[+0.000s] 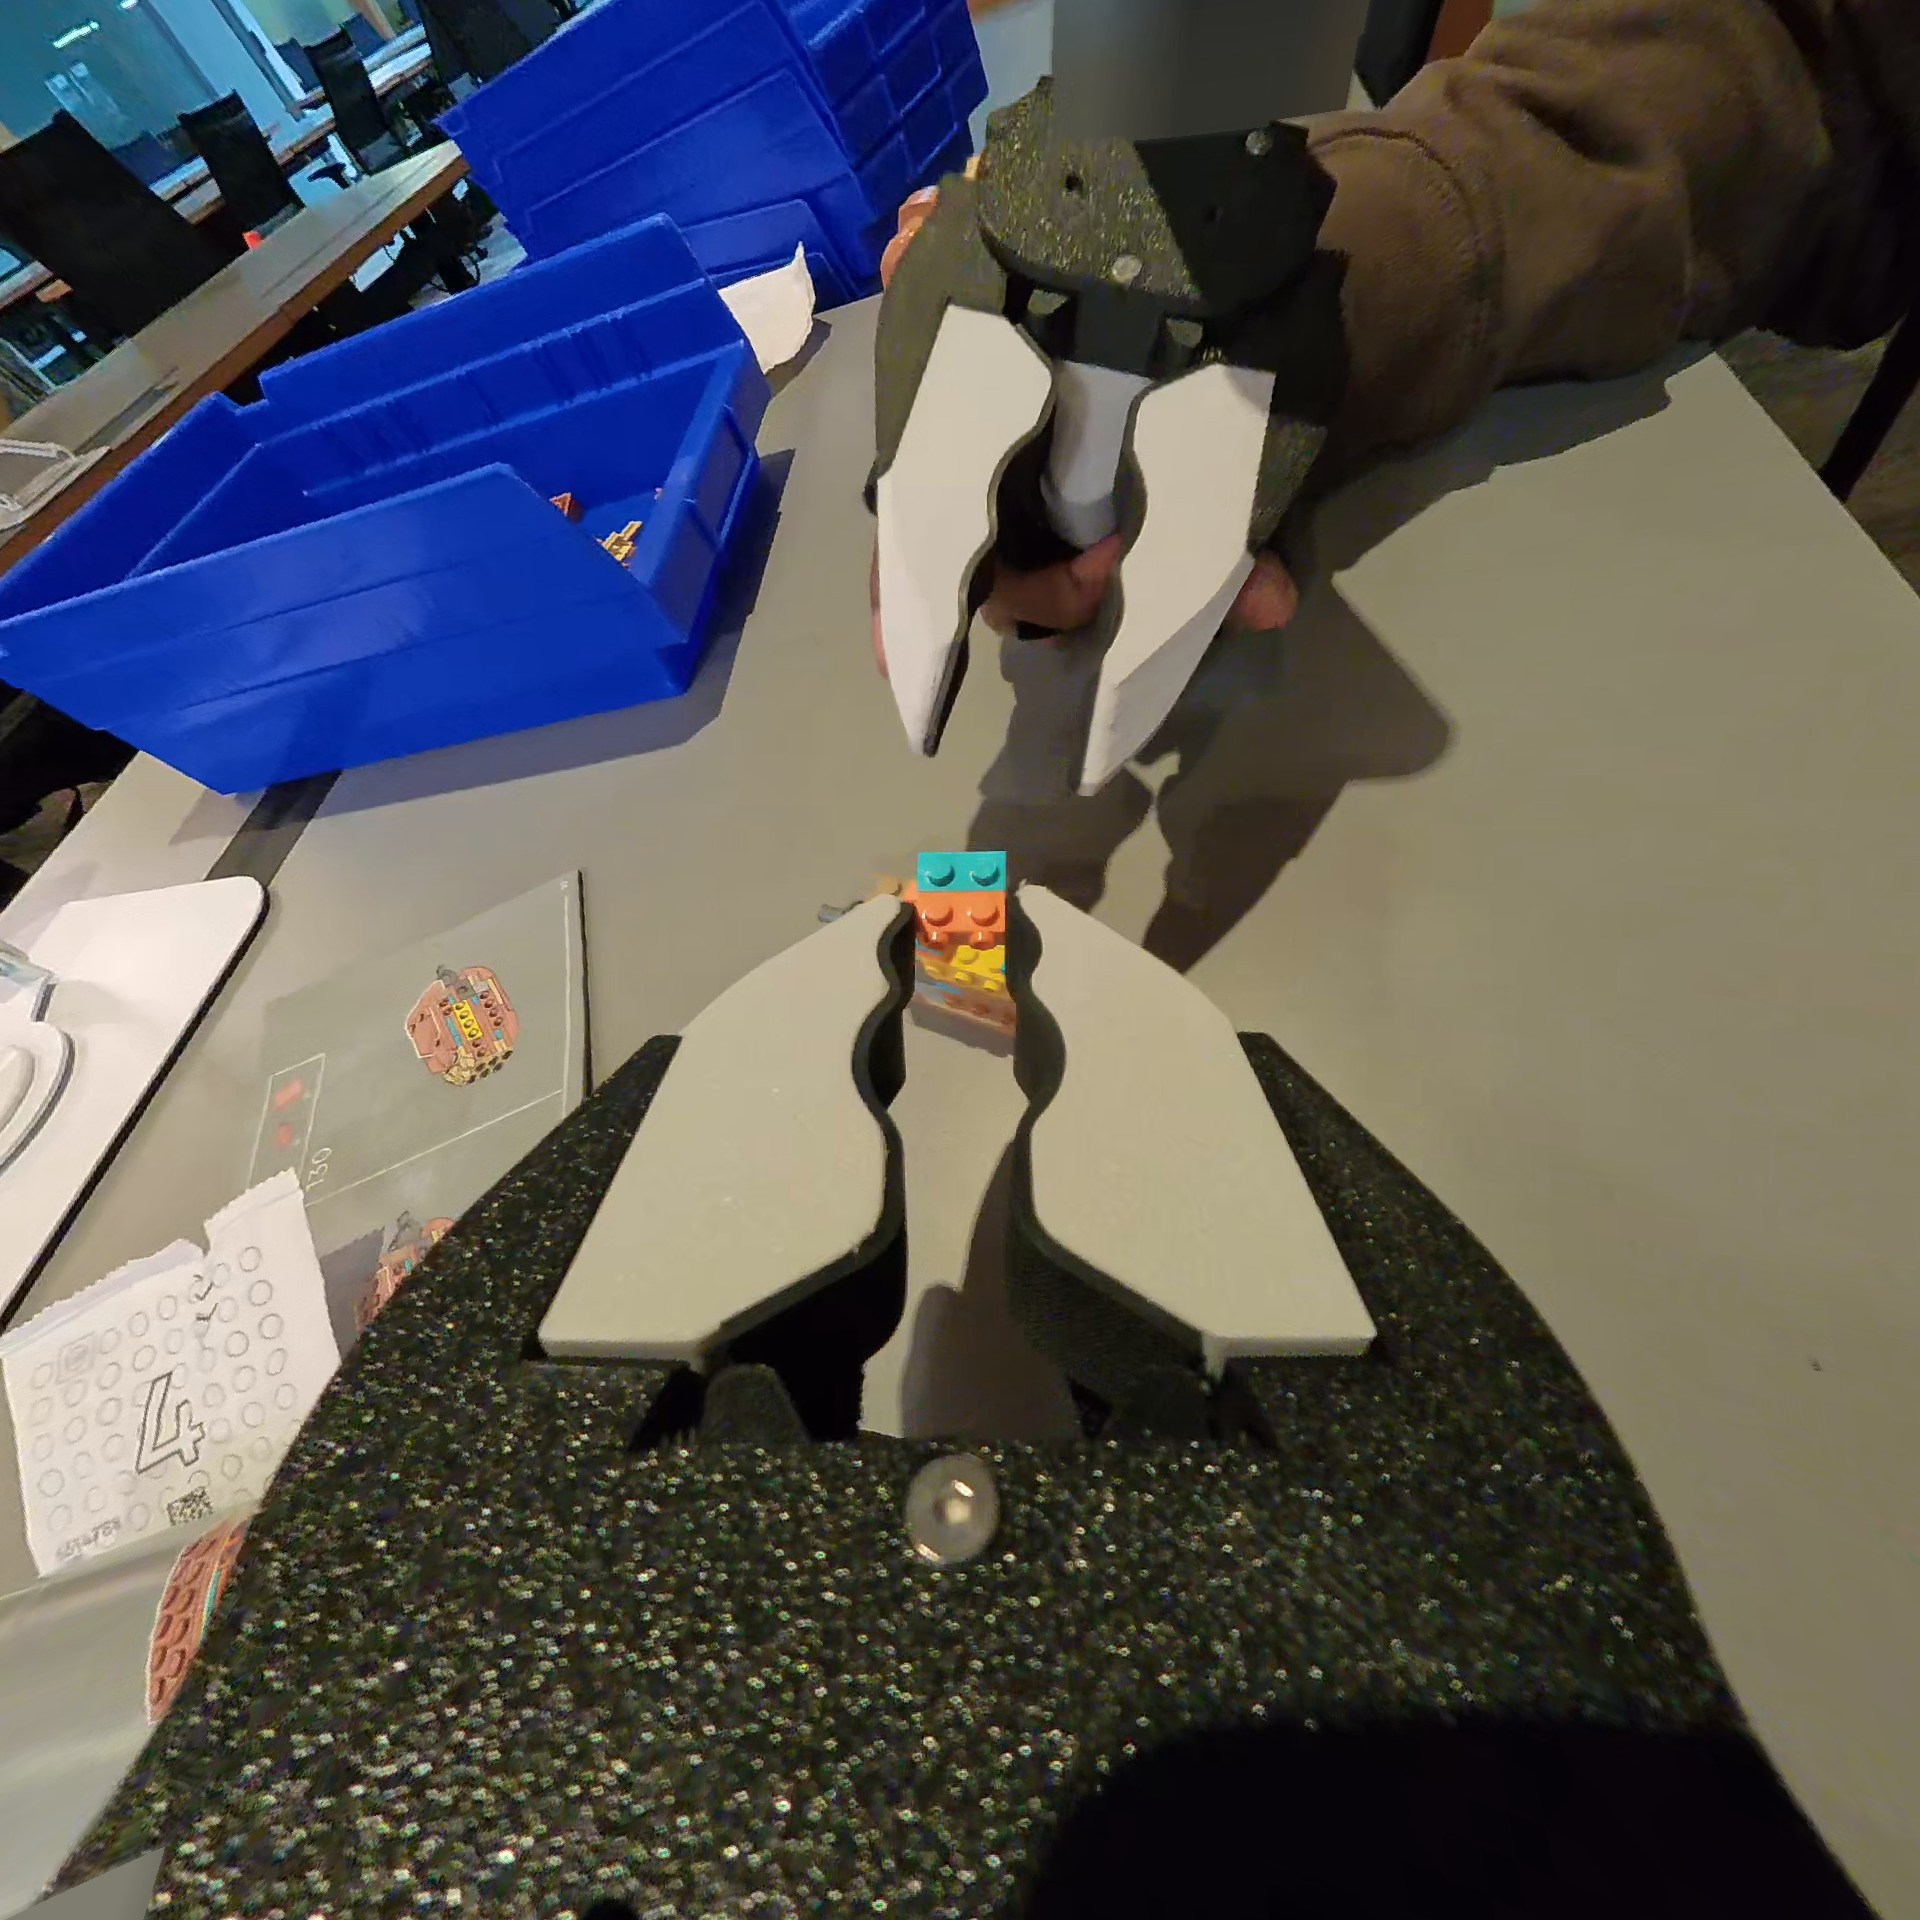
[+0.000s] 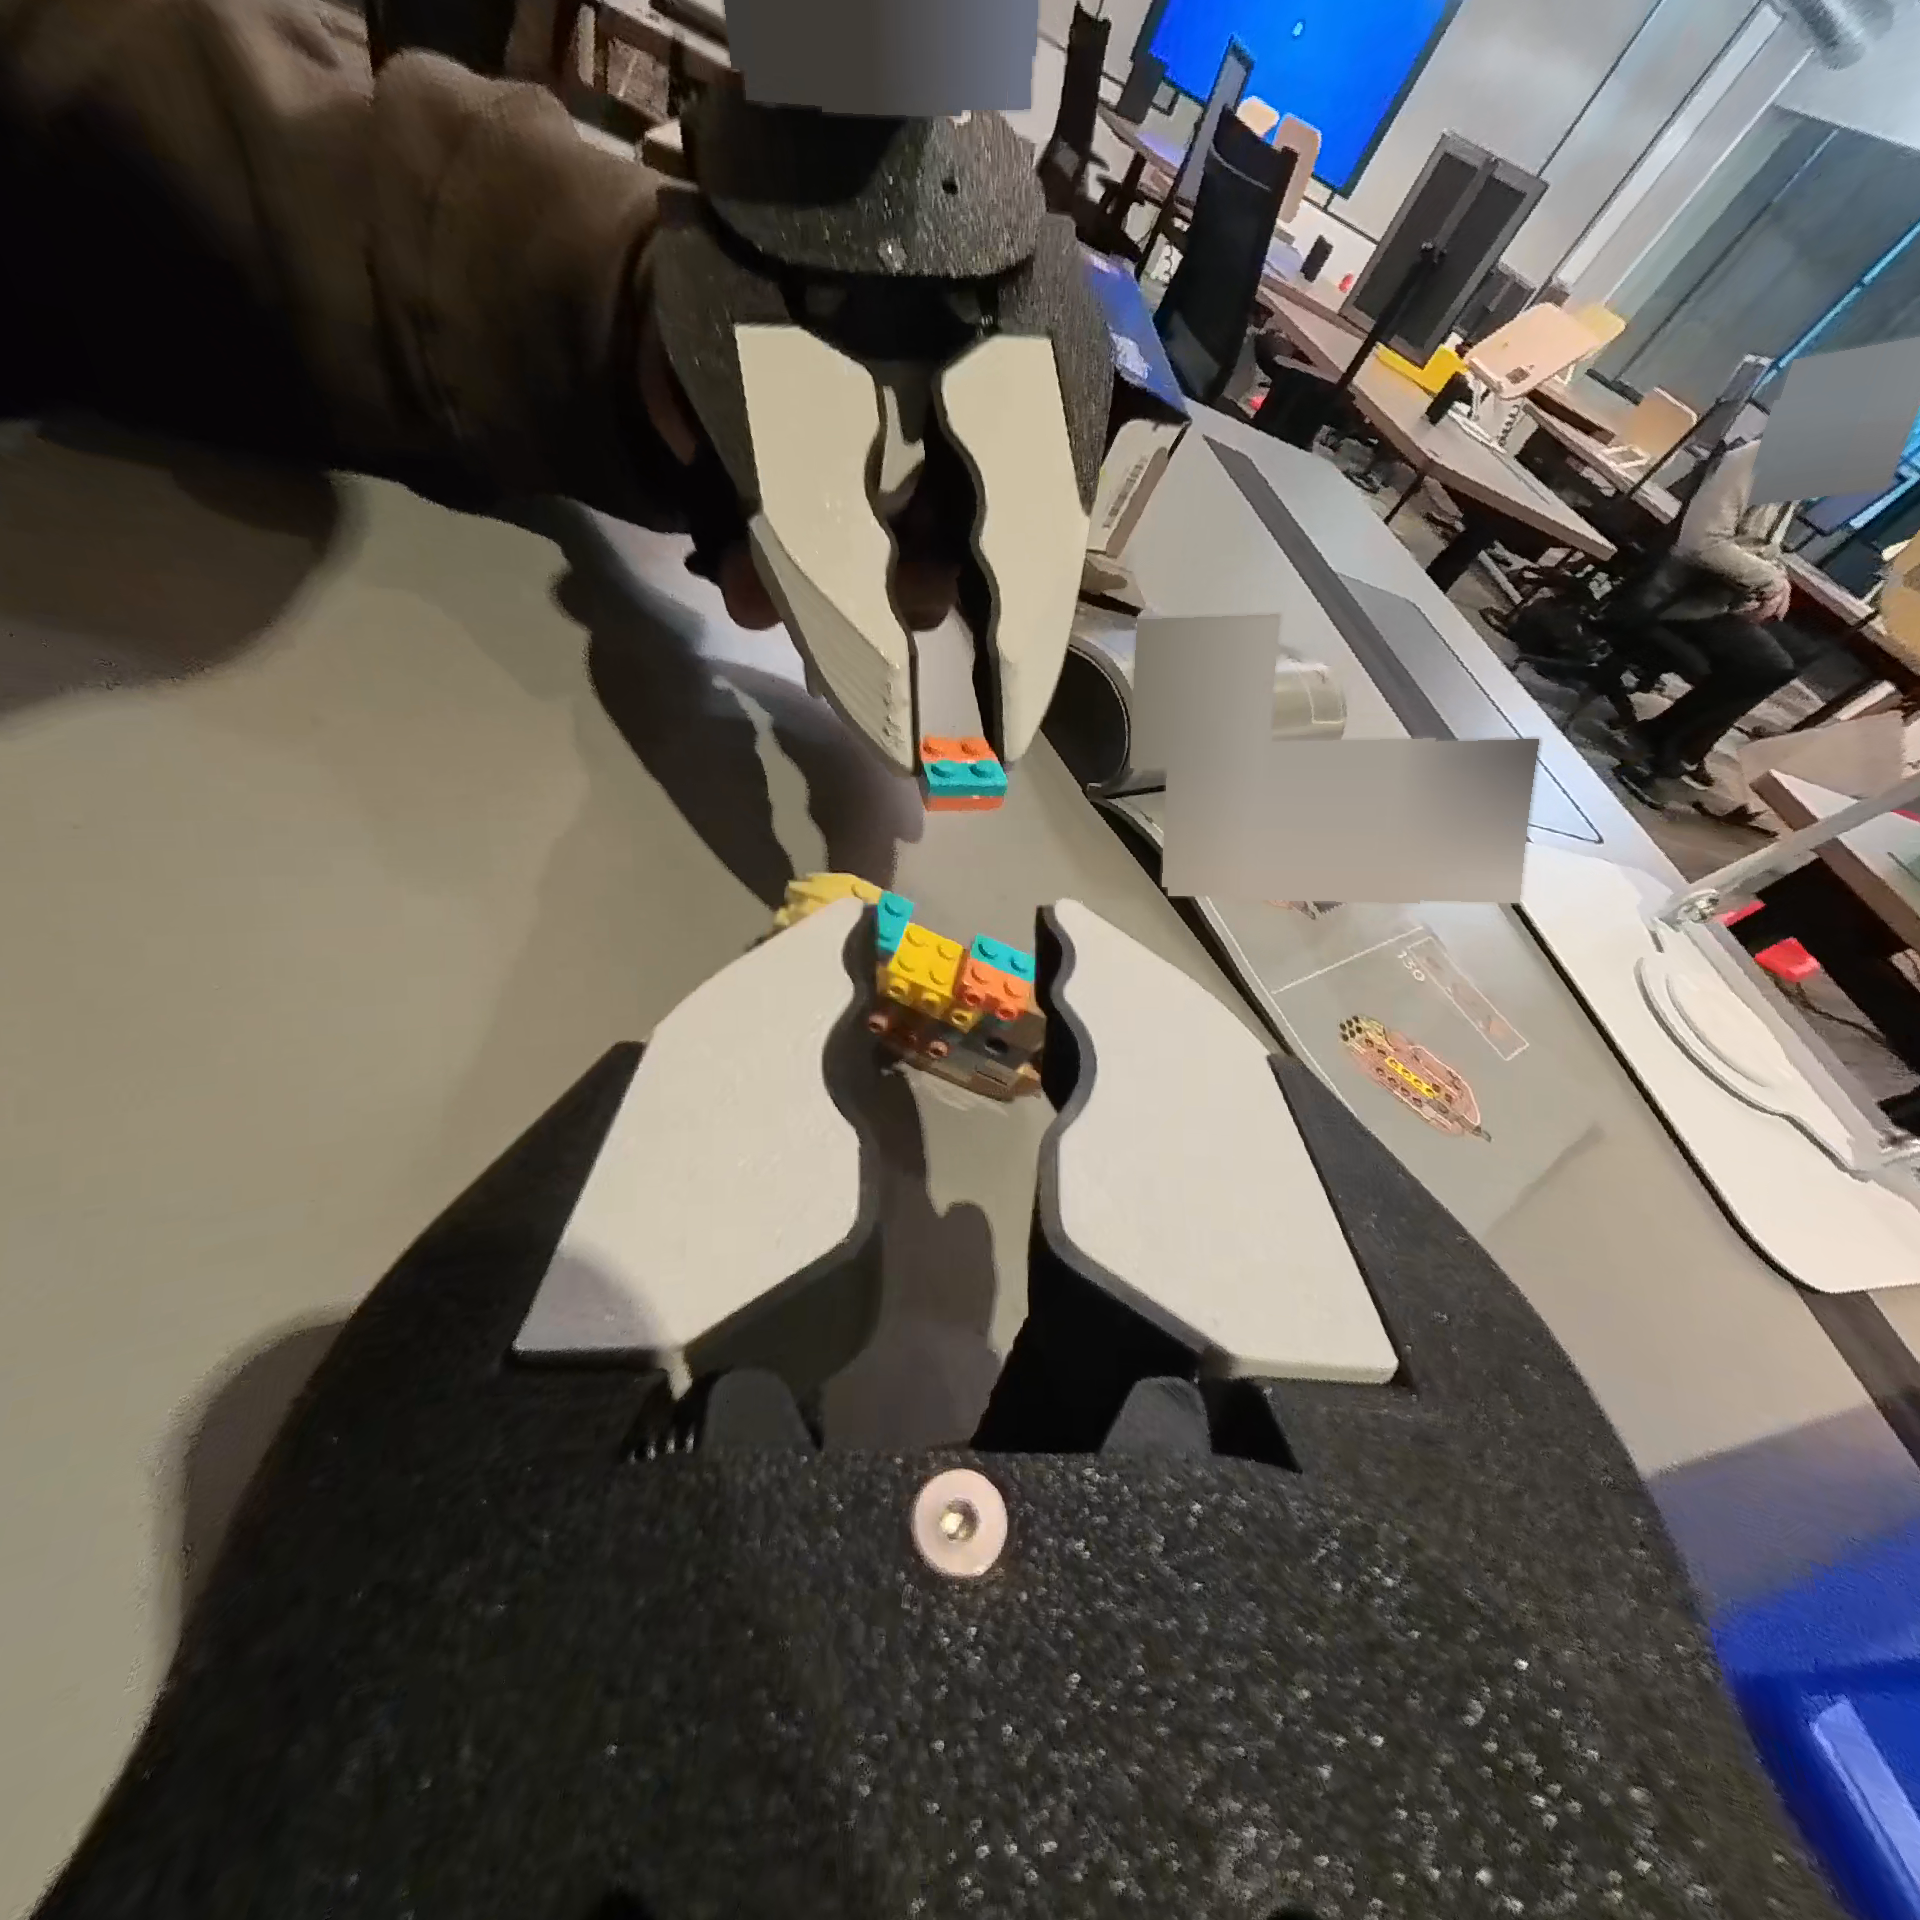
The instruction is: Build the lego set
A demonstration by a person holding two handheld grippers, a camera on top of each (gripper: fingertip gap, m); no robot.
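My left gripper (image 1: 961,909) is shut on a small teal and orange brick stack (image 1: 961,883), held above the grey table (image 1: 1455,1039). In the right wrist view the left gripper (image 2: 956,748) points down with that stack (image 2: 963,774) at its tips. The partly built model (image 2: 956,1003), yellow, orange and teal bricks on a brown base, sits on the table, seen between the fingertips of my right gripper (image 2: 956,914). In the left wrist view it (image 1: 961,987) shows just below the held stack. My right gripper (image 1: 1008,758) is open and empty, hovering above the table beyond the model.
A blue bin (image 1: 416,582) with a few loose pieces stands at left, and stacked blue bins (image 1: 727,125) behind it. The instruction booklet (image 1: 436,1039) and a torn paper bag (image 1: 156,1403) lie at left. A white board (image 2: 1766,1091) lies beyond the booklet (image 2: 1403,1070). The grippers are tip to tip, or close to it.
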